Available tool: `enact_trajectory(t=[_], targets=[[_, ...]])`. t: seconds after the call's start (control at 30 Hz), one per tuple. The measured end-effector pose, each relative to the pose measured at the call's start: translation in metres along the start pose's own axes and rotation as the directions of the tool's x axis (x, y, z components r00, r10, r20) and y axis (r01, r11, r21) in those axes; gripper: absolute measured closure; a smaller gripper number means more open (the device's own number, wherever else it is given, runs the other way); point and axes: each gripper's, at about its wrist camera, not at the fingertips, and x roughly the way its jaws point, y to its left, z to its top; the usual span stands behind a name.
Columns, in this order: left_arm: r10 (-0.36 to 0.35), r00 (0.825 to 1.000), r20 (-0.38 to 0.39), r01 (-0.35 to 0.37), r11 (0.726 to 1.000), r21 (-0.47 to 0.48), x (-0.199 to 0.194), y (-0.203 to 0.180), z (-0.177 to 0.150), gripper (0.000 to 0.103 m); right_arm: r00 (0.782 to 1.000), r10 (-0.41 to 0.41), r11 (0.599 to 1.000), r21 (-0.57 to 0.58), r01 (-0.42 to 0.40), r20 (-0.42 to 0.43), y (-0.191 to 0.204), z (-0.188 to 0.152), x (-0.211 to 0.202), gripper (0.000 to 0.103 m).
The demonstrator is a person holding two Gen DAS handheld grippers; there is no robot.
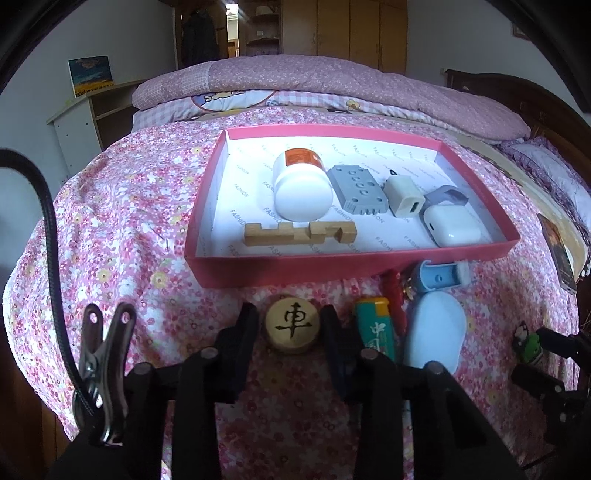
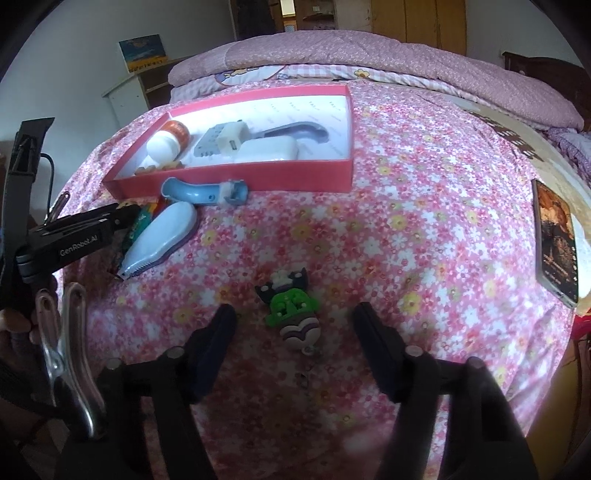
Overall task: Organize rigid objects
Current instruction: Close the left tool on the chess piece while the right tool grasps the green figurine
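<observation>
Wooden chess piece flat on bedspread

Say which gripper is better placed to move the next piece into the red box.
Left. The left gripper brackets the wooden chess piece just before the red box; the right gripper stands wide around the green toy.

Flowered bedspread lying across mid frame, pink quilt sitting folded along the top, painting leaning at upper left, wardrobe standing at top, phone lying at right edge.
</observation>
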Motion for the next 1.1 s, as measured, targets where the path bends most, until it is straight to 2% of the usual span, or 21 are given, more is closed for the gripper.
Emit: enact_trajectory(t=[0.17,0.4,1.1], targets=[[-0.004,1.0,-0.004,0.004,1.0,-0.003,-0.002,0.001,-0.001,0.07,1.0,-0.02,1.0,0.014,0.02,0.003,-0.004,0.0,-0.001,0.05],[-0.013,1.0,-0.011,0.013,1.0,-0.015,-0.005,0.004,-0.002,0.07,0.999,-0.039,0.999,0.011,0.039,0.009,-0.003,0.0,-0.004,0.072],[-0.061,0.998,0.013,0.062,0.996,-0.069,-0.023,0.013,0.004,0.07,0.999,0.038,0.997,0.067,-0.041,0.037,-0.007,0.0,-0.01,0.073]])
